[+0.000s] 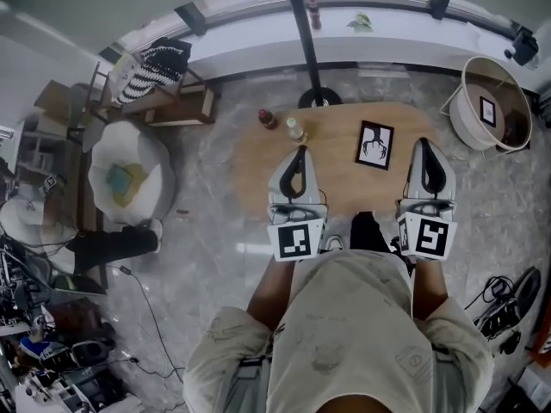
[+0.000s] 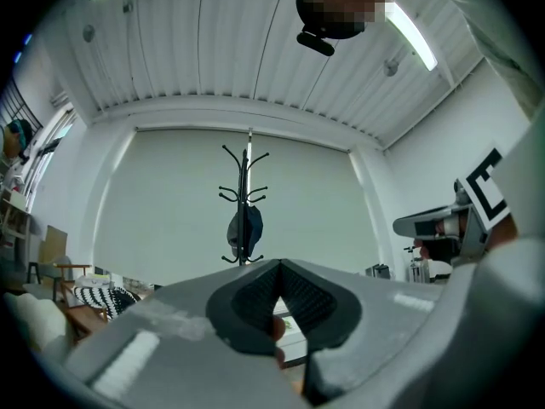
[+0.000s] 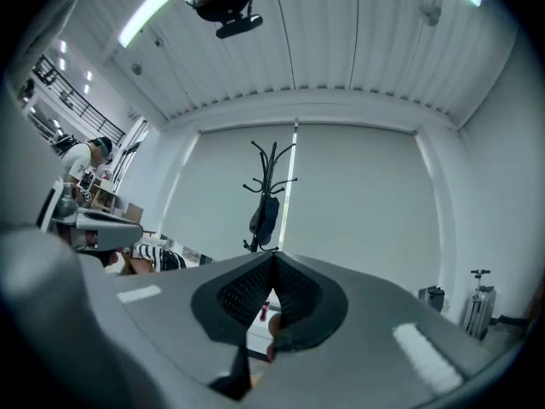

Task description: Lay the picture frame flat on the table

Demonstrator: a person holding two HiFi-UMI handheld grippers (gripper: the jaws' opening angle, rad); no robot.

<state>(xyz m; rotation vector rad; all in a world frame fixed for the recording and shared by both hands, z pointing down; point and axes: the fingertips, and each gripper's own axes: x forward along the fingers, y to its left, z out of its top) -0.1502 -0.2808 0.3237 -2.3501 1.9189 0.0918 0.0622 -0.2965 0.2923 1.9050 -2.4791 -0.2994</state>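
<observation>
While the left gripper and right gripper hang near the picture frame, fingers closed on nothing, it looks light, stiff and breakable, probably best pinched by its rim.

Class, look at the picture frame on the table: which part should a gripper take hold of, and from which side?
Probably the top edge of the picture frame, approached from above with the right gripper, the nearer one. The frame appears to stand facing the person, leaving that thin black edge free.
</observation>
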